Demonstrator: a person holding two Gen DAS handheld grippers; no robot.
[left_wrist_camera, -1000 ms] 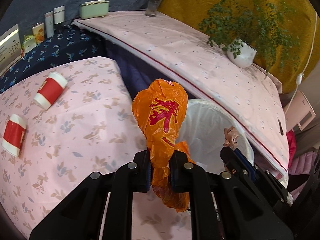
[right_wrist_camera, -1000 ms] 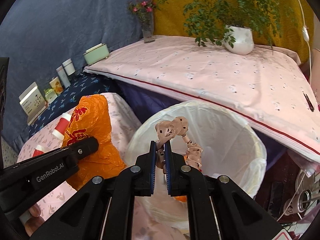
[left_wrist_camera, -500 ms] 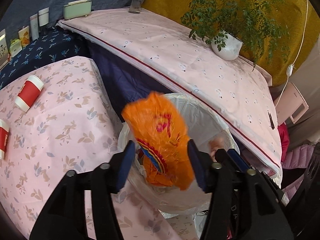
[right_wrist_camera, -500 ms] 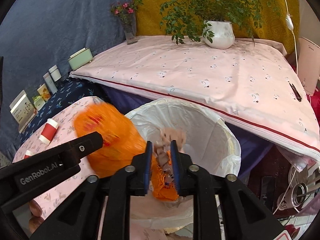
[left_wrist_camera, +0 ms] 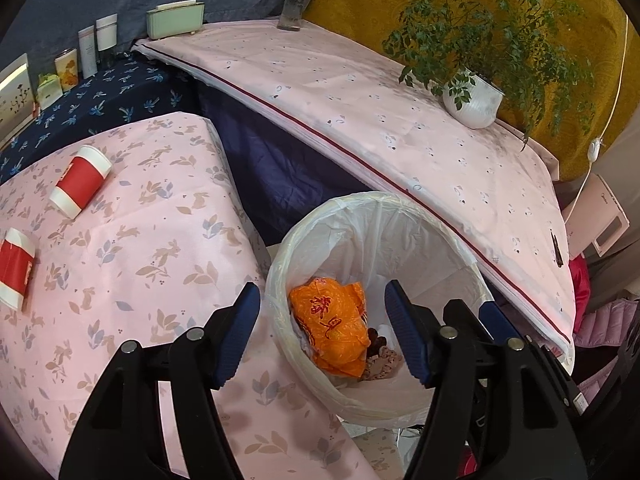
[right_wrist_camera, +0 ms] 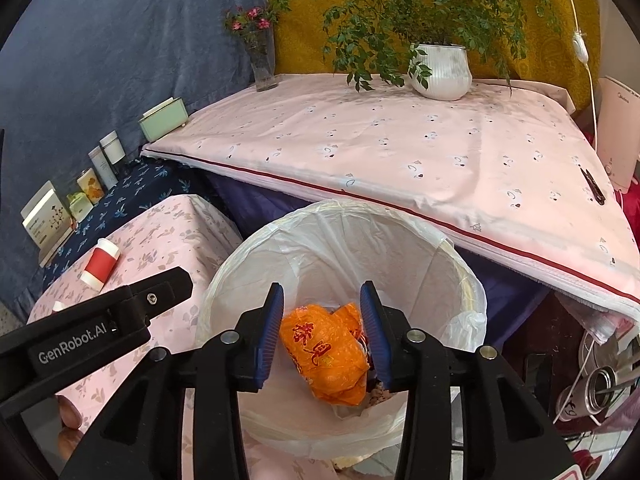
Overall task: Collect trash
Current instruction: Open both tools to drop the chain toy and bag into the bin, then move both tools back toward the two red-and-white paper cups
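A crumpled orange plastic bag (left_wrist_camera: 332,326) (right_wrist_camera: 324,354) lies at the bottom of the white-lined trash bin (left_wrist_camera: 276,280) (right_wrist_camera: 224,280), with a small brownish scrap (left_wrist_camera: 380,360) beside it. My left gripper (left_wrist_camera: 322,334) hangs over the bin's near rim, its jaws opening with nothing between them. My right gripper (right_wrist_camera: 322,334) is above the bin too, jaws opening and empty. The left gripper's black body shows at the left of the right wrist view. Two red-and-white paper cups (left_wrist_camera: 80,186) (left_wrist_camera: 14,268) lie on their sides on the pink floral tablecloth (left_wrist_camera: 152,248).
A pink-covered table (left_wrist_camera: 360,112) runs behind the bin, bearing a potted plant (left_wrist_camera: 474,100), a glass vase (left_wrist_camera: 296,4) and a green box (left_wrist_camera: 174,18). Small bottles and cartons (left_wrist_camera: 86,56) stand on a dark blue cloth at the left. Clutter sits low at the right (right_wrist_camera: 600,384).
Both grippers let go: the orange bag and the brownish scrap dropped from the jaws into the bin. Both pairs of jaws have spread apart.
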